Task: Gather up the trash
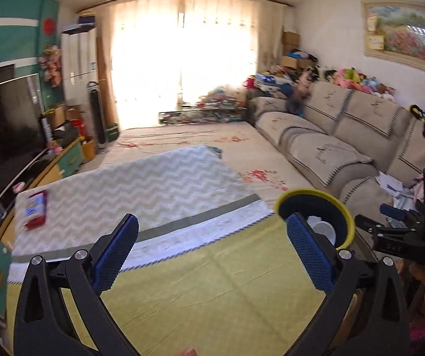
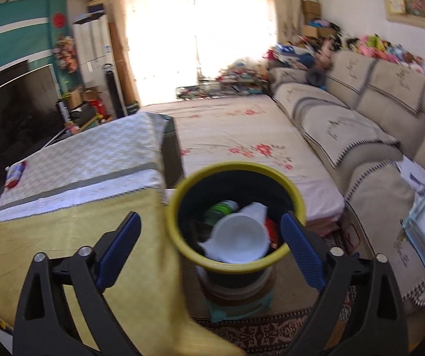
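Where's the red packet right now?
Left wrist view: the red packet lies far left on the chevron cloth, near the table's left edge, well away from the bin.

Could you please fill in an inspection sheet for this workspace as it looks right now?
Surface: table under a yellow cloth, with a white zigzag cloth further along.
Job's things: yellow-rimmed bin beside the table, holding a white cup, a green can and white paper.
Clutter: red and white packet on the zigzag cloth; papers on the sofa.
Grippers: left gripper open, nothing between its fingers; right gripper open above the bin, holding nothing.
Cables: nothing seen.
Surroundings: bright curtained window, television at left, soft toys along the sofa back.
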{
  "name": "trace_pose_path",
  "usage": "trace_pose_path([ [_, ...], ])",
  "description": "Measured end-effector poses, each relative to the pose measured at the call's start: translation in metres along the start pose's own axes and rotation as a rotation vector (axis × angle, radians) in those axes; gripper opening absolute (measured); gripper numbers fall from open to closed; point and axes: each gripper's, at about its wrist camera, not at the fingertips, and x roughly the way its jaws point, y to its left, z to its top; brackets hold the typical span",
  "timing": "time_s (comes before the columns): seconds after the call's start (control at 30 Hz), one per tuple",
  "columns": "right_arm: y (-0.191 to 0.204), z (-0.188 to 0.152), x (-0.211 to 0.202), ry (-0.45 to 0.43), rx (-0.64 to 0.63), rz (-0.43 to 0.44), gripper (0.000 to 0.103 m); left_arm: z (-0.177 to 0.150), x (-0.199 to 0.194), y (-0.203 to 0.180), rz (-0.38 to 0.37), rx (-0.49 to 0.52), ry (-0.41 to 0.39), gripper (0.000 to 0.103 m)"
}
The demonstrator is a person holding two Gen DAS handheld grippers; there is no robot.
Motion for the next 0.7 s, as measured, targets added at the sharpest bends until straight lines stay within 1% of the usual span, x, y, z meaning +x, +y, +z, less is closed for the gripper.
trace_pose_path([
  [0.07, 0.017, 0.003, -0.009, -0.018, -0.029, 0.024, 0.096, -0.010, -0.021, 0.026, 0.077, -0.039, -0.009, 0.098],
  [0.13, 0.030, 0.004, -0.017, -0.031, -0.053, 0.040, 0.096, -0.020, -0.041, 0.048, 0.145, -0.079, -0.018, 0.098],
  [0.23, 0.043, 0.007, -0.028, -0.047, -0.080, 0.055, 0.096, -0.034, -0.069, 0.075, 0.219, -0.115, -0.039, 0.098],
  [0.3, 0.051, 0.008, -0.036, -0.058, -0.093, 0.064, 0.096, -0.040, -0.084, 0.090, 0.245, -0.128, -0.053, 0.098],
  [0.37, 0.057, 0.008, -0.044, -0.067, -0.105, 0.070, 0.096, -0.046, -0.101, 0.101, 0.252, -0.147, -0.066, 0.098],
  [0.5, 0.065, 0.008, -0.058, -0.085, -0.123, 0.079, 0.096, -0.058, -0.125, 0.108, 0.227, -0.187, -0.087, 0.098],
  [0.6, 0.070, 0.004, -0.066, -0.094, -0.132, 0.088, 0.096, -0.065, -0.139, 0.104, 0.229, -0.186, -0.095, 0.098],
  [0.7, 0.071, 0.000, -0.071, -0.097, -0.136, 0.094, 0.096, -0.070, -0.146, 0.098, 0.212, -0.185, -0.094, 0.098],
])
